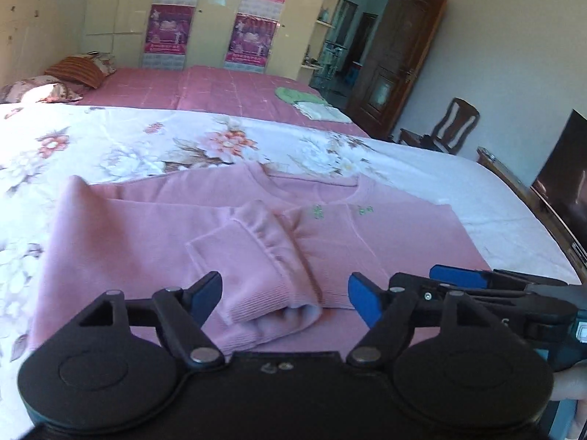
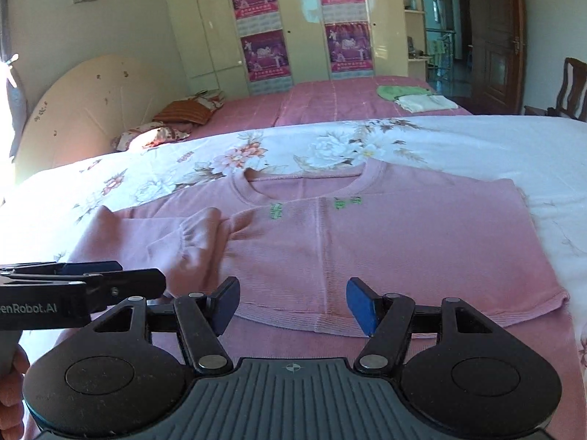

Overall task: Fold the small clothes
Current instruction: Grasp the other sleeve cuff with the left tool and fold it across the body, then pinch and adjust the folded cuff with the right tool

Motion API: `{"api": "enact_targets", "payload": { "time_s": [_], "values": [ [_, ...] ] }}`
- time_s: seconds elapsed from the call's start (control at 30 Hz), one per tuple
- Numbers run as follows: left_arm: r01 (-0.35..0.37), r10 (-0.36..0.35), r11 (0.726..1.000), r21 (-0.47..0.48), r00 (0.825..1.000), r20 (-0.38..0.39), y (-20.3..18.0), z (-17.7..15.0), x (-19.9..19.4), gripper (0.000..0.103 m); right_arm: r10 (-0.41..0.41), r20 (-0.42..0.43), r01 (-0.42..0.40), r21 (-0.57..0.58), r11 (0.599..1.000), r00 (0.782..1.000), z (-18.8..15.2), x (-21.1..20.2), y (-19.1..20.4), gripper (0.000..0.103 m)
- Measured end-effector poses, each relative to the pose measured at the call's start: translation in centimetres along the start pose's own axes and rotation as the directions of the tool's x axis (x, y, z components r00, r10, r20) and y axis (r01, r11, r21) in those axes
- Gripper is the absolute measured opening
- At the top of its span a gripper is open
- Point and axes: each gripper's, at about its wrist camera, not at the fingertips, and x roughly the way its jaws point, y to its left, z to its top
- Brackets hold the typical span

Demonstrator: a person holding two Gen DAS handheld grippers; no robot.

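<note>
A small pink sweater (image 1: 385,234) lies flat on the floral bedspread (image 1: 146,143), neckline away from me, small green marks below the collar. One sleeve is folded in across the body, and its ribbed cuff (image 1: 279,293) lies between the blue pads of my left gripper (image 1: 284,299), which is open and holds nothing. In the right wrist view the sweater (image 2: 385,242) fills the middle, with the folded sleeve (image 2: 198,242) at the left. My right gripper (image 2: 293,306) is open and empty just above the sweater's hem (image 2: 330,324). Each gripper shows at the edge of the other's view.
The bed continues behind with a pink checked blanket (image 2: 348,102), pillows (image 2: 183,115) at the left, and folded green and white cloths (image 2: 414,97). A wardrobe with posters stands beyond. A wooden chair (image 1: 451,128), a door and a dark screen (image 1: 565,168) are at the right.
</note>
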Motion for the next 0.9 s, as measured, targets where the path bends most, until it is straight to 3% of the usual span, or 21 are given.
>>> {"api": "enact_targets", "payload": {
  "time_s": [0.17,0.23,0.27,0.3,0.33,0.47,0.57,0.6,0.67,0.8,0.9],
  "values": [
    [-0.209,0.208,0.972,-0.106,0.978,-0.017,5.3,-0.1,-1.3,0.071,0.045,-0.023,-0.048,-0.158,0.986,0.999,-0.3,2.2,4.5,0.065],
    [-0.254,0.253,0.958,-0.131,0.967,-0.025,6.8,-0.2,-1.3,0.070,0.033,-0.038,-0.041,-0.235,0.971,0.999,-0.9,3.4,6.2,0.064],
    [-0.271,0.269,0.953,-0.137,0.963,-0.032,7.3,-0.3,-1.1,0.068,0.027,-0.046,-0.038,-0.266,0.963,0.999,-1.2,4.0,6.9,0.061],
    [-0.286,0.284,0.947,-0.147,0.958,-0.040,7.9,-0.3,-0.9,0.068,0.018,-0.059,-0.035,-0.300,0.953,0.998,-1.4,4.8,7.5,0.047],
    [-0.293,0.290,0.943,-0.161,0.956,-0.041,8.4,-0.6,-0.8,0.068,0.002,-0.066,-0.024,-0.335,0.942,0.998,-1.7,5.4,8.1,0.042],
    [-0.302,0.296,0.937,-0.173,0.953,-0.059,9.4,-1.1,-0.2,0.068,-0.077,-0.049,0.046,-0.458,0.888,0.996,-2.5,7.8,9.8,0.042],
    [-0.301,0.293,0.937,-0.175,0.954,-0.071,9.8,-1.5,0.3,0.068,-0.075,-0.028,0.051,-0.507,0.860,0.997,-2.6,8.6,10.6,0.042],
    [-0.301,0.293,0.937,-0.178,0.953,-0.070,9.8,-1.6,0.3,0.068,-0.063,-0.018,0.045,-0.504,0.863,0.998,-2.3,8.6,10.7,0.042],
    [-0.297,0.289,0.937,-0.186,0.955,-0.068,9.9,-1.6,0.4,0.069,-0.028,-0.020,0.016,-0.462,0.887,0.999,-1.5,8.5,10.5,0.013],
    [-0.284,0.280,0.940,-0.190,0.959,-0.047,9.6,-1.2,0.3,0.073,0.014,-0.002,-0.014,-0.250,0.968,1.000,1.2,7.2,7.4,0.009],
    [-0.277,0.276,0.945,-0.171,0.961,-0.030,8.8,-0.9,0.4,0.078,0.016,0.017,-0.015,-0.093,0.996,1.000,2.9,5.7,3.7,0.009]
  ]
}}
